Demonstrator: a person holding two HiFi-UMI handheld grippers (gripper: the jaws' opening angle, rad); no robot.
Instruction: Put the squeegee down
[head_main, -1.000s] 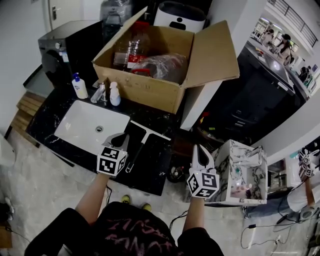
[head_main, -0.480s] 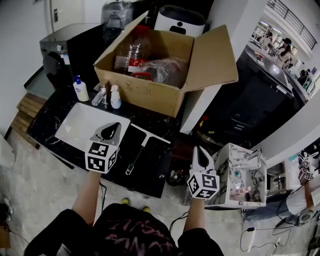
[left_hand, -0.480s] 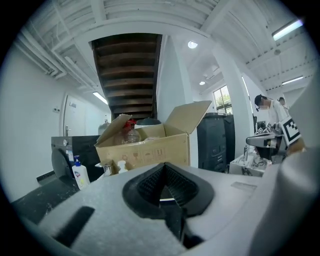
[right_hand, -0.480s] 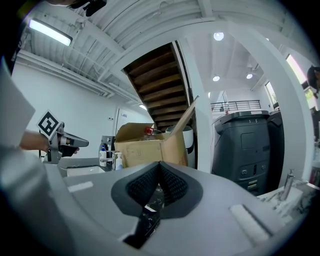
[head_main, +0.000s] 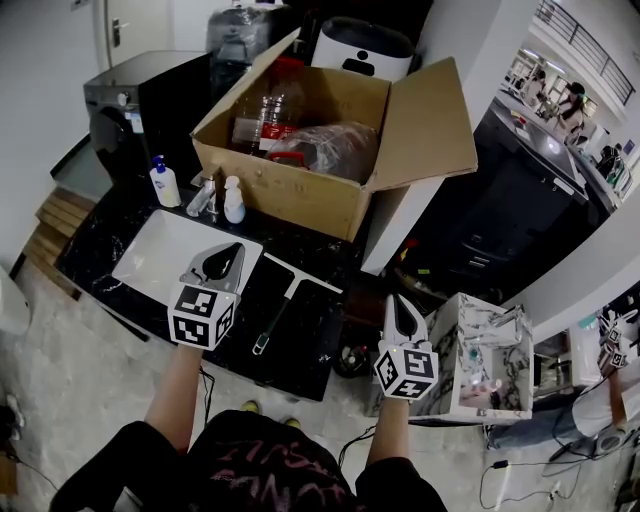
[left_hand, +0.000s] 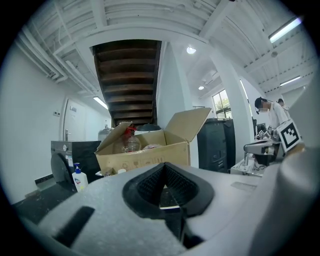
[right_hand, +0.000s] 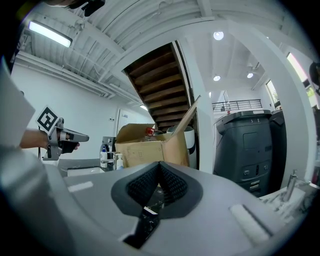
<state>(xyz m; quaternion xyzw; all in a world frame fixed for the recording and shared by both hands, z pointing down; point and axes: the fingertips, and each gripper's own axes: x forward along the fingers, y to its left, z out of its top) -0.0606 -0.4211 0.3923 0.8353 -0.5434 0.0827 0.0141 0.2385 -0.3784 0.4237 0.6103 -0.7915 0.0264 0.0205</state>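
Left gripper (head_main: 226, 256) is pressed shut on nothing at all, hanging above the counter (head_main: 305, 345) right where the sink (head_main: 150, 250) meets the dark top. Right gripper (head_main: 398, 302) has its jaws together too, also empty, parked off the counter's right edge.

The squeegee (head_main: 283, 297) is lying flat on the counter just right of the sink. Its blade is toward the back and its handle points at the front edge. Neither gripper is touching it; the left one is close by, the right one well apart. So as far as I can judge, the put-down is basically done. About all that's left is backing the left gripper off.

Surface is black stone-look with white veining, and pretty crowded along the back edge. A big open cardboard box (head_main: 300, 190) full of plastic bottles sits there. In front of the box is a pump soap bottle (head_main: 164, 183) and a small white bottle (head_main: 233, 199) by the tap. A dark appliance (head_main: 125, 100) stands past the far left corner, and a marbled open box (head_main: 495, 345) sits on the floor to the right. The room's bright, with white walls and the underside of a staircase overhead.
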